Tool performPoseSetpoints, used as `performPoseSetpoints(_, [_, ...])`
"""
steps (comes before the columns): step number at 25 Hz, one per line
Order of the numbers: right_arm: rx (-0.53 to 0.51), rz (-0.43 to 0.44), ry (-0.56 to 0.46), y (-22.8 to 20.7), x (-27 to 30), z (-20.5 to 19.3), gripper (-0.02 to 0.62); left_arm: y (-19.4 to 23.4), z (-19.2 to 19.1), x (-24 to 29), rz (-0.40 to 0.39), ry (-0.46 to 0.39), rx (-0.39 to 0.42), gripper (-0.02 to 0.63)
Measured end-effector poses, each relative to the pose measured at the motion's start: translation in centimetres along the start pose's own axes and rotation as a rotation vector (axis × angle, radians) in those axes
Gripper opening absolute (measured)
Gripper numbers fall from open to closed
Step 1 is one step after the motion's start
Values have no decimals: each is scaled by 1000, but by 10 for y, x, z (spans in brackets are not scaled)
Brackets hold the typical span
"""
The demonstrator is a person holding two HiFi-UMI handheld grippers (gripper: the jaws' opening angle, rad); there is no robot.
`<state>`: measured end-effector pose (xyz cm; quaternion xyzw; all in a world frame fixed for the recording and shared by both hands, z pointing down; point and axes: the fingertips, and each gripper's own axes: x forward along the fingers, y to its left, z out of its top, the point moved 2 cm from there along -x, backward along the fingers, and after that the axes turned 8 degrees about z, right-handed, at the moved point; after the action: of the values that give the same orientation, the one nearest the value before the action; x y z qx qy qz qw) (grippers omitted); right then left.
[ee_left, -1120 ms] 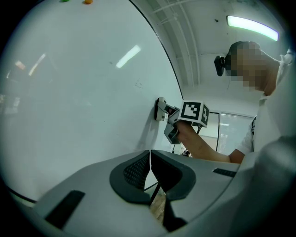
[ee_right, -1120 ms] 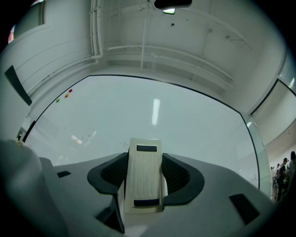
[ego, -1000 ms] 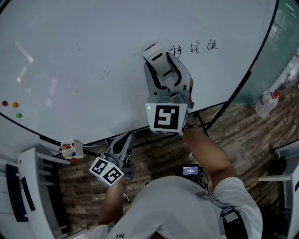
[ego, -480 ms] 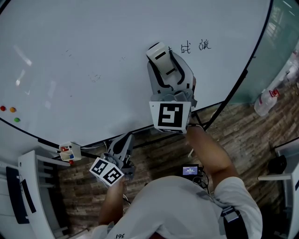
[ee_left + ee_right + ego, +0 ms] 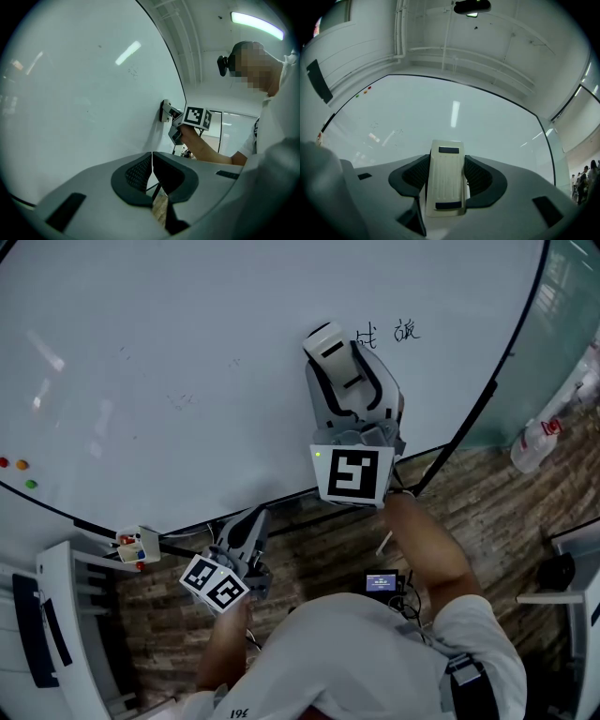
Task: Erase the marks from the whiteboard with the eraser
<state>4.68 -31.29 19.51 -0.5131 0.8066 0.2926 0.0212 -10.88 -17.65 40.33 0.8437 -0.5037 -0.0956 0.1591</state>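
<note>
Right gripper (image 5: 339, 367), jaws clamped on the eraser (image 5: 325, 340), has slid right along the whiteboard (image 5: 169, 324). We see one character wiped away, with two marks (image 5: 367, 335) remaining just beside the eraser. Left gripper (image 5: 251, 521) hangs low, closed and empty.

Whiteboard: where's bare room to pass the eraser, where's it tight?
Widest bare stretch on the whiteboard: left of the eraser, above the faint smudges and coloured magnets. Also bare: the strip from the smudges down to the frame. Tight to its right: written marks, then the frame. Right tongs grip the eraser; left tongs hang shut below the board.
</note>
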Motion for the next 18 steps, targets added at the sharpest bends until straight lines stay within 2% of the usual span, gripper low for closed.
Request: performPoseSetpoints(18, [4,-54,5,-51,-11,-22,252,-8,-10,20,-7,15,-11,6])
